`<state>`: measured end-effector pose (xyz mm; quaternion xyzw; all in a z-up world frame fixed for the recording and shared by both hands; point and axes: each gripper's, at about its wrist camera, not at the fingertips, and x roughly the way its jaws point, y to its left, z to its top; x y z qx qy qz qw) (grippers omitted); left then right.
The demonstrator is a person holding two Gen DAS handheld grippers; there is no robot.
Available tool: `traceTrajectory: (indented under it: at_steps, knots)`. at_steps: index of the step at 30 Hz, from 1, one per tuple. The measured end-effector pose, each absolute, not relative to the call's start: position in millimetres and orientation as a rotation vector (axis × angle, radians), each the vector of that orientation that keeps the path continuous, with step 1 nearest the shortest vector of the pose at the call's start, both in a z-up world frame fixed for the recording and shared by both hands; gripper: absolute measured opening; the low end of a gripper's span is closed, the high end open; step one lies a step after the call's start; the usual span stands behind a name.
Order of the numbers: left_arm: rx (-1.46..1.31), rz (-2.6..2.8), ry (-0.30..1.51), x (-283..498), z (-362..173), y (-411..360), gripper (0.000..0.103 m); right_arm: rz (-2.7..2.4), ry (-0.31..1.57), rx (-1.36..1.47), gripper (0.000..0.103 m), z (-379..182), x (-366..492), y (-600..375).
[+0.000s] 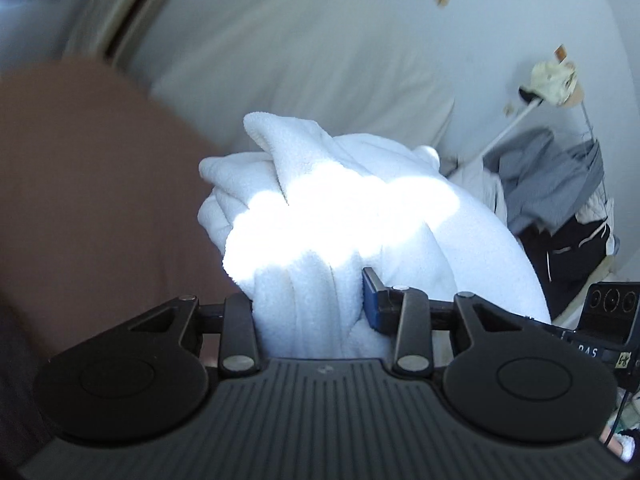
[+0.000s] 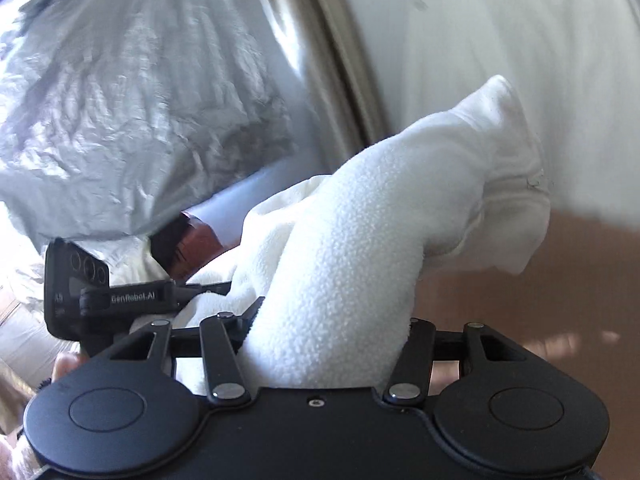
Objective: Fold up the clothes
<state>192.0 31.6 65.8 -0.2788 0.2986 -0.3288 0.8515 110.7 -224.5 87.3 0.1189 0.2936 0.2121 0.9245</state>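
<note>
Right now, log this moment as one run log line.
step: lifting garment | left gripper: shut on white fleece garment | right gripper: shut on white fleece garment | folded: not yet

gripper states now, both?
Left gripper: shut on the white fleece garment.
Right gripper: shut on the same white fleece garment.

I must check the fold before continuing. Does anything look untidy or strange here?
Yes. The white fleece garment is bunched in thick rolls inside both the left claw and the right claw, not flat, so no clean edge is ready.
</note>
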Motion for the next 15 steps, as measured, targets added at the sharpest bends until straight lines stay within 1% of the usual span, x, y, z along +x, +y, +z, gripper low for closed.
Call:
traceTrajectory:
  at_steps: [3, 6, 7, 8, 9, 10, 11, 12, 13, 14, 15]
  knots:
    - [-0.506, -0.642, 0.551, 225, 118, 48, 0.035, 0.488, 0.501, 0.227, 0.057, 113, 133, -212]
    - [-0.404, -0.575, 0.498, 270, 166, 58, 0.037, 0.564, 0.371, 0.307, 0.058, 123, 176, -206]
    - [-0.361, -0.544, 0.497, 288, 177, 61, 0.042, 0.581, 0.343, 0.373, 0.060, 117, 193, -207]
    - [-0.315, -0.497, 0.517, 308, 181, 66, 0.053, 0.587, 0.329, 0.440, 0.064, 107, 210, -208]
    - [-0.276, -0.431, 0.556, 329, 177, 69, 0.063, 0.545, 0.373, 0.513, 0.072, 83, 231, -206]
    - [-0.235, -0.358, 0.597, 352, 170, 68, 0.087, 0.503, 0.416, 0.585, 0.079, 59, 252, -203]
    - [-0.197, -0.269, 0.644, 377, 154, 62, 0.093, 0.459, 0.459, 0.657, 0.087, 34, 273, -200]
    - [-0.172, -0.175, 0.684, 395, 128, 69, 0.093, 0.415, 0.502, 0.729, 0.092, 10, 294, -198]
    - [-0.157, -0.085, 0.728, 410, 101, 79, 0.093, 0.358, 0.555, 0.775, 0.092, -15, 313, -194]
    - [-0.169, -0.012, 0.781, 419, 69, 91, 0.088, 0.265, 0.652, 0.706, 0.092, -41, 325, -188]
    - [-0.192, 0.032, 0.831, 424, 36, 97, 0.085, 0.214, 0.732, 0.623, 0.087, -66, 330, -184]
